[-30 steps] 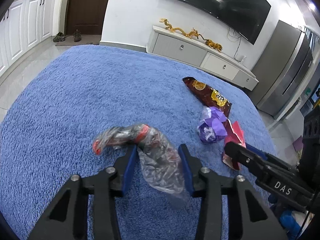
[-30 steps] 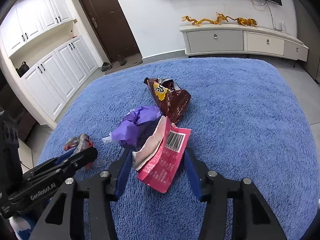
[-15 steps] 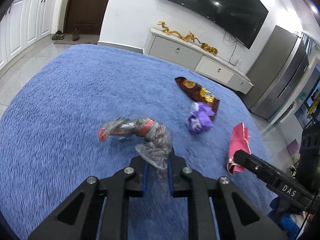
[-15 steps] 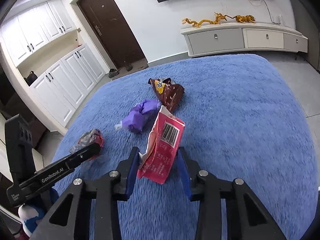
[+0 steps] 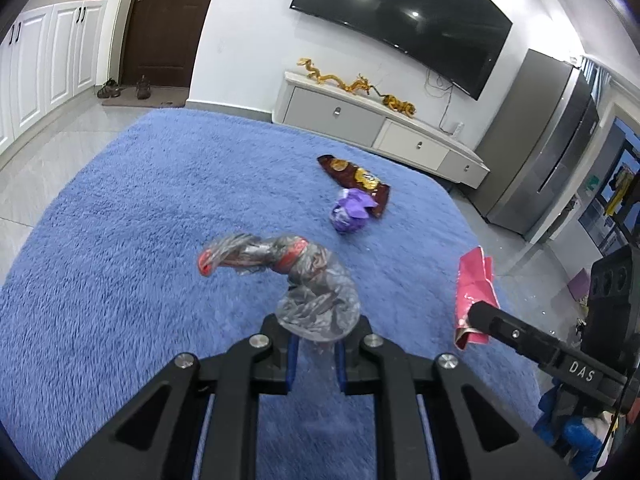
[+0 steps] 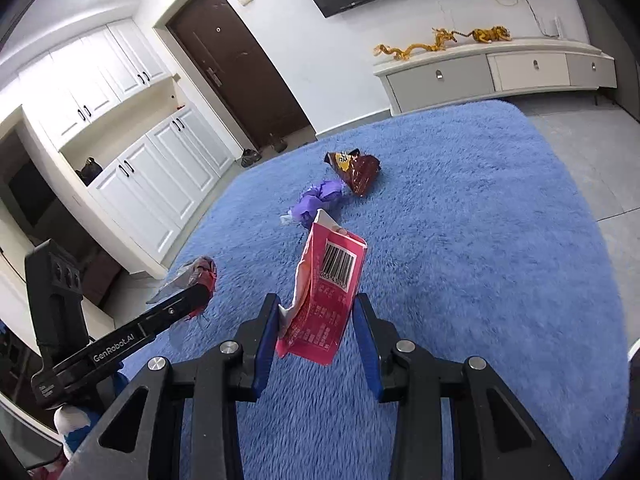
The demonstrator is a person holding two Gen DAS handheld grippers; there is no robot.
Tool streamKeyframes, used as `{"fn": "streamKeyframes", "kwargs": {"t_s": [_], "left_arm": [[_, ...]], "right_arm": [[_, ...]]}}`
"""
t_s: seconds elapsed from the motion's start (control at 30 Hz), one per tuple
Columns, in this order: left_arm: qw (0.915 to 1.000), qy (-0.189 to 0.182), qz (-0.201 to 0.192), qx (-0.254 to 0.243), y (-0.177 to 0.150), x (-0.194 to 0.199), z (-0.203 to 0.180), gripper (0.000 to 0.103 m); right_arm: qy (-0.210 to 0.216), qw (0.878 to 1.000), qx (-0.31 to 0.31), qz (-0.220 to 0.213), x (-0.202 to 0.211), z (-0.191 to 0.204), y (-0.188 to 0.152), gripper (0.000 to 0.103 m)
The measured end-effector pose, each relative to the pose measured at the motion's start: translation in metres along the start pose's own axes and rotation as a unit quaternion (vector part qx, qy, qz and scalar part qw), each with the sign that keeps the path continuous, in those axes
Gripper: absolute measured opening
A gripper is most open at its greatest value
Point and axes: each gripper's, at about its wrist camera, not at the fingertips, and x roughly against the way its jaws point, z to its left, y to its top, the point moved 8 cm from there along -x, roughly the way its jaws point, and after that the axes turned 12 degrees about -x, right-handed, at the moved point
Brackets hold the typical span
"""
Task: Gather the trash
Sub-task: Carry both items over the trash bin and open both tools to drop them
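My left gripper point(image 5: 316, 334) is shut on a crumpled clear plastic wrapper point(image 5: 312, 280) with red ends, held up off the blue rug point(image 5: 120, 240). My right gripper point(image 6: 316, 316) is shut on a pink packet point(image 6: 332, 280) with a barcode, which stands upright between the blue pads and is also clear of the rug. Each wrist view shows the other gripper's load: the pink packet point(image 5: 474, 292) at the right, the clear wrapper point(image 6: 200, 276) at the left. Farther off on the rug lie a purple crumpled wrapper point(image 5: 350, 212) and a brown snack bag point(image 5: 356, 180) side by side.
A white low cabinet point(image 5: 380, 128) with gold dragon figures runs along the far wall under a TV. A grey fridge point(image 5: 552, 152) stands at the right. White cupboards point(image 6: 140, 168) and a dark door point(image 6: 240, 72) with shoes beside it are at the left. Grey tile floor surrounds the rug.
Both grippers closed on their pieces, the left on the clear wrapper and the right on the pink packet. Both then rose and drew back, so the purple wrapper and brown bag look farther away.
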Motion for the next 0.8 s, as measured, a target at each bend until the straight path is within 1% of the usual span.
{"fn": "streamKeyframes", "kwargs": {"t_s": [0.13, 0.27, 0.4, 0.6, 0.8], "left_arm": [[0.9999, -0.008, -0.004, -0.007, -0.005, 0.010, -0.015, 0.013], [0.9994, -0.026, -0.006, -0.020, -0.006, 0.015, -0.041, 0.013], [0.9980, -0.045, -0.009, -0.043, -0.003, 0.018, -0.070, 0.013], [0.9942, -0.073, -0.005, -0.079, -0.003, 0.013, -0.120, 0.013], [0.9864, -0.104, 0.006, -0.128, -0.006, 0.002, -0.178, 0.013]], "right_arm": [[-0.007, 1.000, 0.003, -0.014, 0.022, -0.004, -0.003, 0.035], [-0.018, 0.999, -0.007, -0.036, 0.052, -0.019, -0.004, 0.035], [-0.031, 0.998, -0.014, -0.057, 0.080, -0.035, -0.004, 0.035], [-0.061, 0.993, -0.044, -0.091, 0.126, -0.074, -0.007, 0.035], [-0.100, 0.983, -0.094, -0.124, 0.171, -0.131, -0.015, 0.035]]}}
